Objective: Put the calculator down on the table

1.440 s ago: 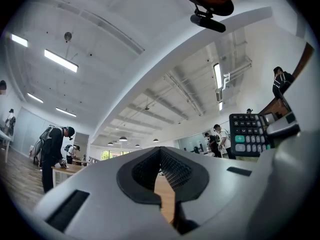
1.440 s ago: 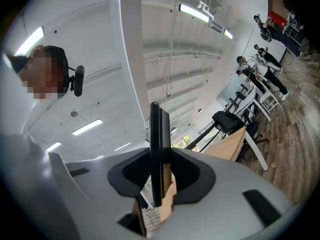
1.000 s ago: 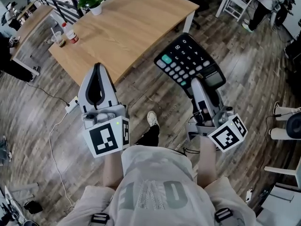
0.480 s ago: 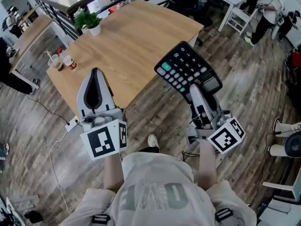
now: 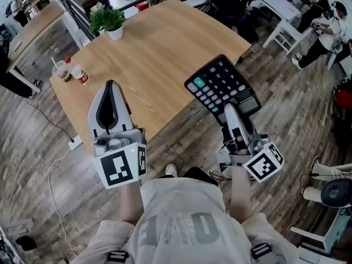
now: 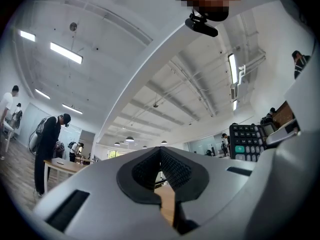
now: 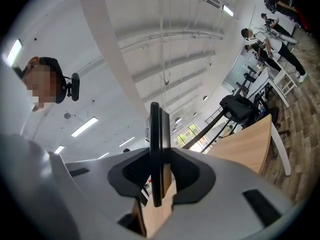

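The flat black calculator has its near edge hidden in the right tool, which is clamped on it. The left tool is closed together, empty, by the wooden bench.

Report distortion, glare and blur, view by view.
Head view: sharp, table edges bowed, bright washout along the top edge. Left gripper view: fisheye circle with dark corners, ceiling strip lights glaring. Right gripper view: same fisheye; calculator edge-on and crisp.
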### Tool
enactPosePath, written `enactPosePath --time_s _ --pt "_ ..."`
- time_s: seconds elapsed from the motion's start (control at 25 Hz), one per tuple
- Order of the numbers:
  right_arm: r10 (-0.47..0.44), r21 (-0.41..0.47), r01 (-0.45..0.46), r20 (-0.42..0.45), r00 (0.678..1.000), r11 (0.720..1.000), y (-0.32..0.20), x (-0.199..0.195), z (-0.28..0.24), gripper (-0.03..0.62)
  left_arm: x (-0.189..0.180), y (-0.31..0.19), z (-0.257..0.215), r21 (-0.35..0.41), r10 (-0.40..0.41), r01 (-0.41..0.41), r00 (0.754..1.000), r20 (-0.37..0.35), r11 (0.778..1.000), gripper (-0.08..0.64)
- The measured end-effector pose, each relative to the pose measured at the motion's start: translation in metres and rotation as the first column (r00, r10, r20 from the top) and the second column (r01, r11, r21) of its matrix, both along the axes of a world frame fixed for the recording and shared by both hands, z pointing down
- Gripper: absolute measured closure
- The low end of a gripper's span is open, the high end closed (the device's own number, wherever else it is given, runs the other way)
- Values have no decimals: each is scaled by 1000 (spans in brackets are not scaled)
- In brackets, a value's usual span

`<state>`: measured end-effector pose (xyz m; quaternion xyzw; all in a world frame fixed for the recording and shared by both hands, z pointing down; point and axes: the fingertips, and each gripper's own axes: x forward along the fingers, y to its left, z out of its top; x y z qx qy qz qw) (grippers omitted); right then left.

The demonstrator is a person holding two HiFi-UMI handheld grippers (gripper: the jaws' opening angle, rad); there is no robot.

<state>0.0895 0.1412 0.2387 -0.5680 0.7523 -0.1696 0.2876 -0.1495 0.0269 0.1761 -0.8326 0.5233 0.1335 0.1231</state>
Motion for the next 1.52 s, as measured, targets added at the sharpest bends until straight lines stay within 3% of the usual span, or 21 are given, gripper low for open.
enactPosePath --time_s 0.28,0.48,0.92,1.28,1.52 --pt "-51 -40 50 -23 998 998 -30 8 5 479 9 -13 9 -39 -26 27 1000 12 999 551" --pt "-86 -13 86 -22 996 996 -58 21 9 477 28 -20 11 -30 -39 40 998 38 999 551" --pt "-200 4 200 -35 979 980 -168 75 12 479 78 -92 8 0 -149 150 986 69 989 551" --pt "-300 -12 300 -70 951 954 -254 121 -4 479 120 -151 -12 3 -263 263 962 75 965 551" --pt "-371 -27 371 -109 922 928 -283 134 -5 479 131 -161 -16 6 -332 332 940 74 943 551"
